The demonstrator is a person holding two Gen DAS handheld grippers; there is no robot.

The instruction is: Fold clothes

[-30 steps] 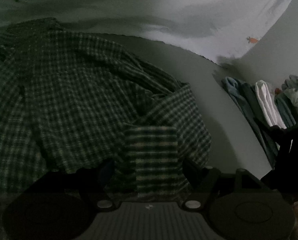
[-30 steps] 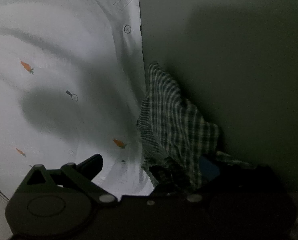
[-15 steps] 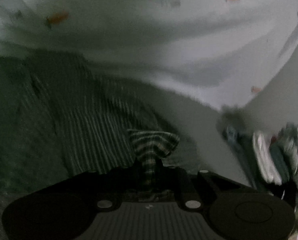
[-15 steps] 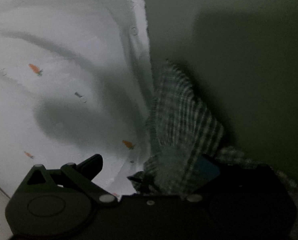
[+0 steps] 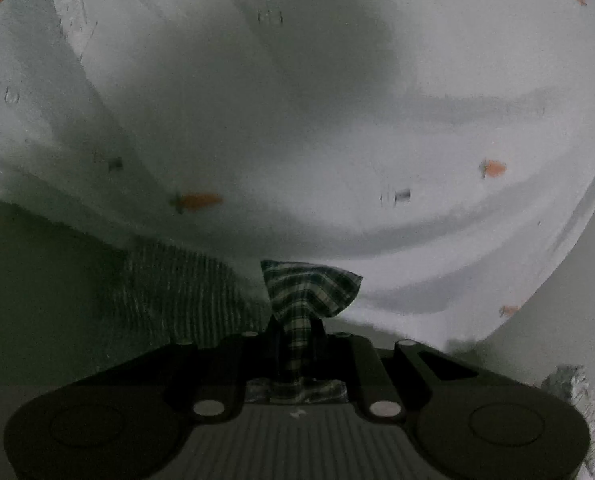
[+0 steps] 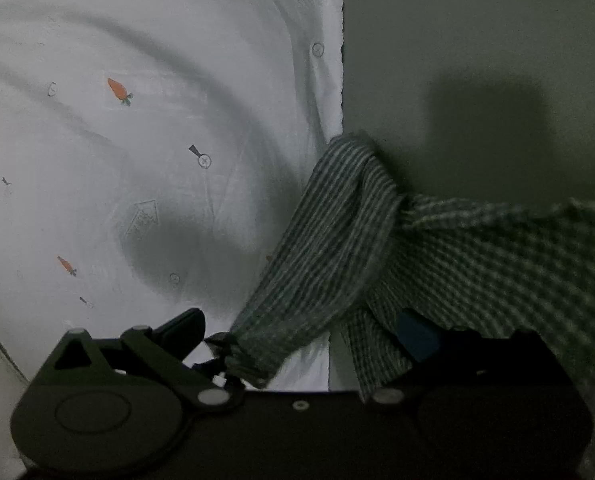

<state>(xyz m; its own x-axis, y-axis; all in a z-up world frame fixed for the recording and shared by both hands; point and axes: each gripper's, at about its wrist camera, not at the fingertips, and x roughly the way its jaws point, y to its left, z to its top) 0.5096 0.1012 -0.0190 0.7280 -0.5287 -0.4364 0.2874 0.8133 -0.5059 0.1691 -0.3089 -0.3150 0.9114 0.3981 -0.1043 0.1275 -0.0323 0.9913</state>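
White cloth (image 5: 337, 128) with little orange carrots (image 5: 196, 201) on it fills most of both views, and a plain wall (image 6: 477, 40) stands beside it in the right wrist view. No box or basket shows.

The left gripper (image 5: 297, 344) has its two fingers close together, pinching a bit of the green checked shirt (image 5: 309, 292). A corner of the shirt pokes up above the fingers like a small fan.

The right gripper (image 6: 297, 332) has the same shirt (image 6: 357, 232) bunched between its fingers. One finger (image 6: 185, 328) shows on the left, and cloth hides most of the other. I cannot tell if it is squeezing the shirt.
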